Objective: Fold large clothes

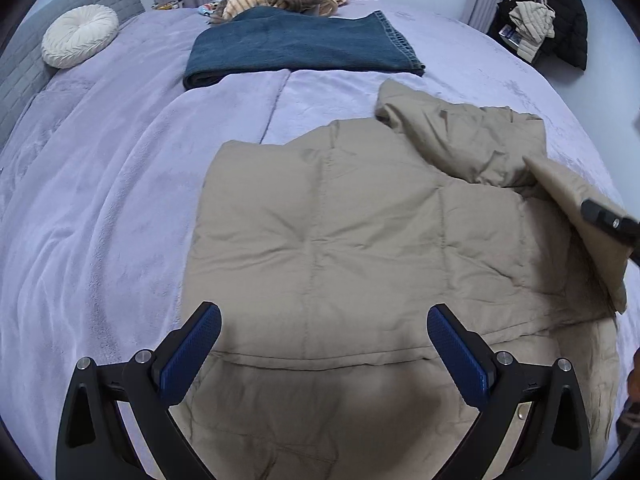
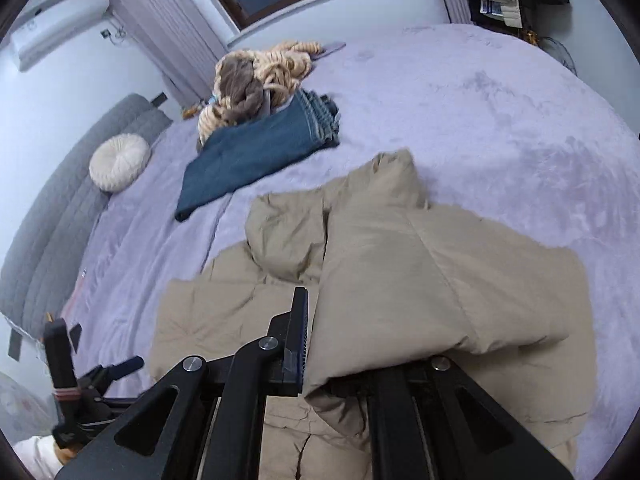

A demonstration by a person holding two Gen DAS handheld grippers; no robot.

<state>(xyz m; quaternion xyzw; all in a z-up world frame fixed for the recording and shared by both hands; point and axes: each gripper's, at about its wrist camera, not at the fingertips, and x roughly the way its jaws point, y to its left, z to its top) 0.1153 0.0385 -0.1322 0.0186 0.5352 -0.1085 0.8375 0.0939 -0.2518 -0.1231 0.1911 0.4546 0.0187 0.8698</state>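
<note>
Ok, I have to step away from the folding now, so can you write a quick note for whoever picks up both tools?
Left tool: open, empty, above the near part of the tan jacket.
Right tool: shut on a jacket sleeve, lifted across the jacket's body.
Jacket lies spread on the purple bed cover, hood at the far end. Folded jeans sit further up the bed.
Done: jeans folded, one sleeve coming in.
Left: lay this sleeve down, finish folding the jacket.

Left hand-held gripper (image 1: 324, 340): black angular frame, silver round screws at the pivots
Finger pads (image 1: 192, 352): blue, finely ribbed
Right hand-held gripper (image 2: 320, 344): black linkage, silver screws
Sleeve (image 2: 34, 456): white
</note>
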